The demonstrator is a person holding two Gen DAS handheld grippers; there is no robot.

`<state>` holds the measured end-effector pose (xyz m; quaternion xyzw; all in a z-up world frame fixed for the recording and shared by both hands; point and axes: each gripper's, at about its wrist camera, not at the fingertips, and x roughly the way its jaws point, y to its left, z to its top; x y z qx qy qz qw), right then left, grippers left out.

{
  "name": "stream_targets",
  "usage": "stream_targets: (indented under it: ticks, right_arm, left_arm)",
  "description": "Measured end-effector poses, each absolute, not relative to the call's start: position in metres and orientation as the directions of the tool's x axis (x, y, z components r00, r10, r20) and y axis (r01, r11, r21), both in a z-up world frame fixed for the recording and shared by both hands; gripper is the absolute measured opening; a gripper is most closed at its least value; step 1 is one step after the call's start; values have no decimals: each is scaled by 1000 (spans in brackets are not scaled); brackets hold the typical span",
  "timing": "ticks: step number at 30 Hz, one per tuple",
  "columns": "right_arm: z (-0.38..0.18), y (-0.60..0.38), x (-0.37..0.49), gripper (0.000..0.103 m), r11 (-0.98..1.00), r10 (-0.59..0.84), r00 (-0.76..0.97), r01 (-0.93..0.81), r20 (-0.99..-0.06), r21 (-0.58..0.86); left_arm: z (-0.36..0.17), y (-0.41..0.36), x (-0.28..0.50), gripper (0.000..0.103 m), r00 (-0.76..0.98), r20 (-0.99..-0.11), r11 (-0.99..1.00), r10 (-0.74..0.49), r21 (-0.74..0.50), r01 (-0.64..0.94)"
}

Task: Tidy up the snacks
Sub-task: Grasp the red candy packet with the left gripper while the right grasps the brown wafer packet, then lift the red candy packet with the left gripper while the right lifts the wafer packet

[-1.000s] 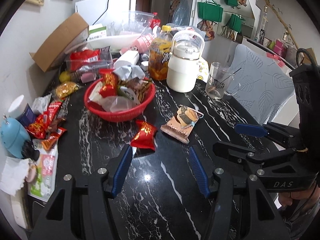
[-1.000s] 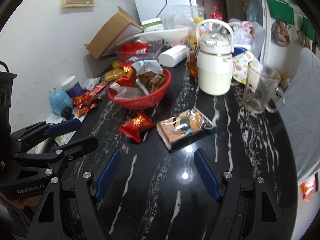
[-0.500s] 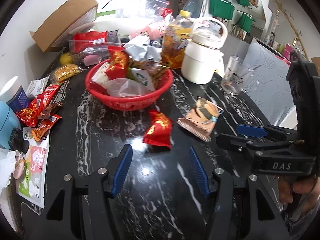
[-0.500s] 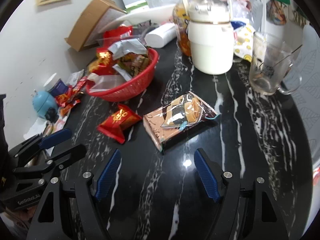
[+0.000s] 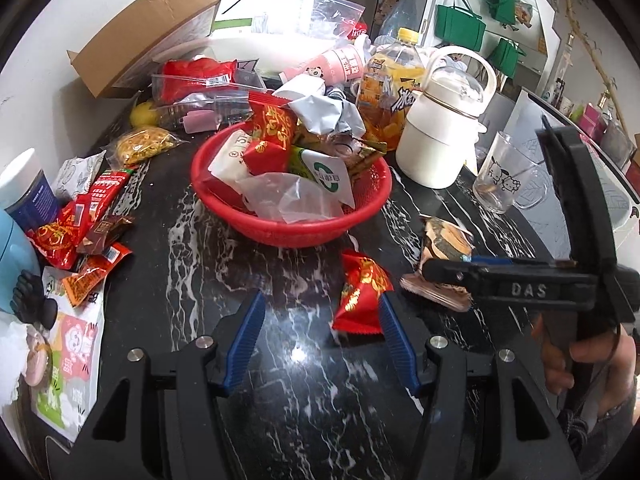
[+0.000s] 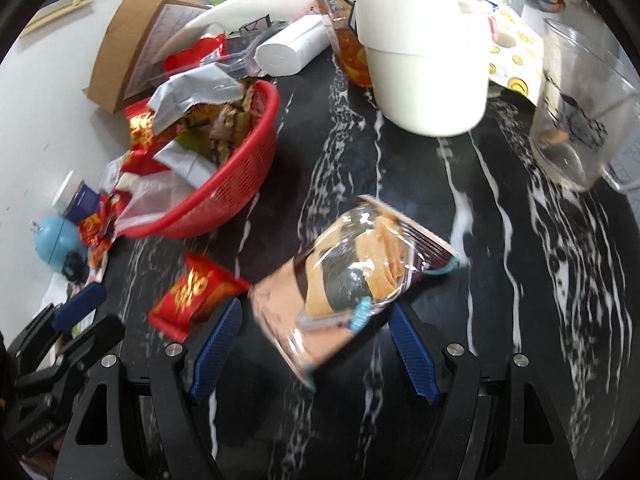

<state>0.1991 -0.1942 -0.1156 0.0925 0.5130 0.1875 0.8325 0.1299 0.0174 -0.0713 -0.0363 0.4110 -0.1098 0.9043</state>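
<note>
A red mesh basket (image 5: 288,236) (image 6: 240,184) heaped with snack packets stands on the black marble table (image 5: 224,272). In front of it lies a small red packet (image 5: 360,296) (image 6: 196,292). My left gripper (image 5: 320,312) (image 6: 100,316) is open just above the table, and the red packet's near end lies by its right finger (image 5: 394,336). A brown and pink biscuit packet (image 6: 352,280) (image 5: 444,240) lies flat to the right. My right gripper (image 6: 316,316) (image 5: 440,266) is open, and the packet's near end lies between its fingers; the pads do not press it.
A white jug (image 5: 440,140) (image 6: 424,60), an orange drink bottle (image 5: 392,92) and a glass mug (image 5: 504,176) (image 6: 576,120) stand behind the packets. Loose snack packets (image 5: 80,232), a blue gadget (image 6: 56,240) and a cardboard box (image 5: 148,28) crowd the left side.
Both grippers came forward and down toward the table. The red packet now lies by the left gripper's right finger, and the biscuit packet lies between the right gripper's fingers. Neither opening changed.
</note>
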Motion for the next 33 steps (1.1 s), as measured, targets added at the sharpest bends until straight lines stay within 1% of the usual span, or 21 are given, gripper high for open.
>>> stream_targets:
  ticks: [5, 9, 13, 14, 18, 20, 22, 24, 25, 26, 33]
  right_arm:
    - [-116, -185, 220, 76, 916, 396, 404, -236, -825, 324]
    - [-118, -176, 223, 76, 928, 353, 421, -271, -836, 256]
    - [-121, -175, 219, 75, 930, 335, 426, -291, -840, 223]
    - [-122, -176, 217, 73, 931, 330, 430, -295, -840, 215]
    - [-121, -180, 211, 55, 933, 318, 442, -304, -839, 193]
    - [-122, -184, 210, 52, 929, 330, 442, -308, -834, 205]
    - [-121, -186, 209, 51, 927, 339, 443, -308, -830, 214]
    - [-122, -189, 207, 51, 927, 338, 443, -308, -830, 213]
    - [-122, -191, 206, 51, 927, 338, 443, -307, -831, 213]
    - [-121, -191, 206, 51, 928, 338, 443, -306, -831, 214]
    - [-122, -204, 190, 51, 929, 338, 444, -297, -830, 220]
  left_arm:
    - [-73, 18, 137, 58, 632, -738, 971, -236, -163, 172]
    - [-74, 14, 141, 58, 629, -738, 969, -244, -159, 190]
    - [-76, 6, 143, 58, 619, -738, 961, -268, -162, 223]
    - [-77, 3, 144, 58, 615, -740, 960, -272, -162, 229]
    - [-82, -8, 149, 58, 595, -747, 951, -296, -171, 259]
    - [-86, -13, 153, 58, 574, -758, 945, -310, -178, 275]
    - [-91, -16, 159, 58, 556, -767, 942, -319, -191, 277]
    - [-96, -18, 164, 51, 538, -779, 940, -322, -198, 276]
    - [-97, -19, 165, 40, 531, -783, 939, -326, -203, 277]
    - [-100, -20, 167, 32, 519, -789, 937, -329, -207, 281]
    - [-97, -31, 159, 30, 511, -797, 934, -322, -180, 308]
